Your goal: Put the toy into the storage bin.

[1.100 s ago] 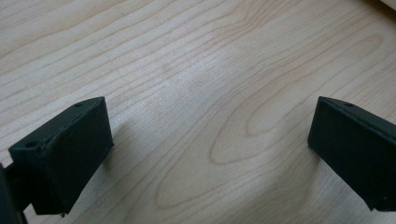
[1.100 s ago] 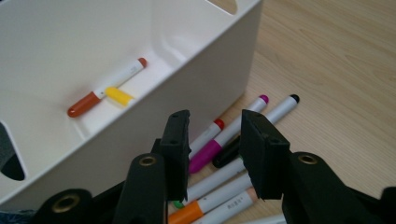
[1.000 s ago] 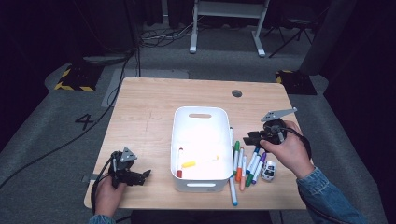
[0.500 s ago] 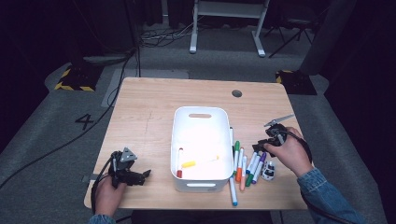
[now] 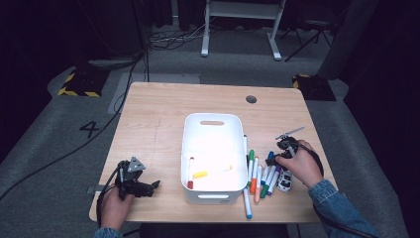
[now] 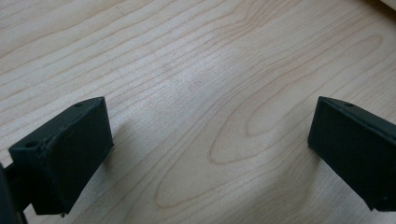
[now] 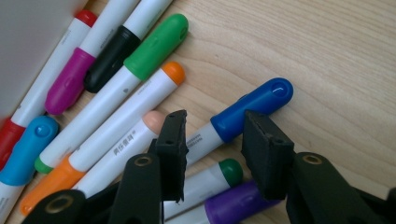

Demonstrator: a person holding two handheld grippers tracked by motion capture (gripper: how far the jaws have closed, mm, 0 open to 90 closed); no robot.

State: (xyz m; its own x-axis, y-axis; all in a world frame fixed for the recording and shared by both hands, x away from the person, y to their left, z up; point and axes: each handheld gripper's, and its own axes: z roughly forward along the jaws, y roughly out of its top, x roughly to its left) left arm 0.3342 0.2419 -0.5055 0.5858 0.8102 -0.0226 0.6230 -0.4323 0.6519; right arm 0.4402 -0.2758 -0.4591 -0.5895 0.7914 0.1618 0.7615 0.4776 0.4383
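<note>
At the table's near edge, the left gripper (image 5: 154,184) rests on bare wood, jaws wide apart, idle. Farther right, the right gripper (image 7: 212,140) straddles a blue-capped marker (image 7: 247,109), jaws not yet pressing it, seemingly to lift it from the loose markers (image 5: 260,173) into the white bin (image 5: 213,120) alongside.

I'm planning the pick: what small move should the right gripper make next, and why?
Probably close the right gripper. Its fingers stand apart on either side of the blue marker, apparently not yet pressing it; the bin beside the markers already holds some.
</note>
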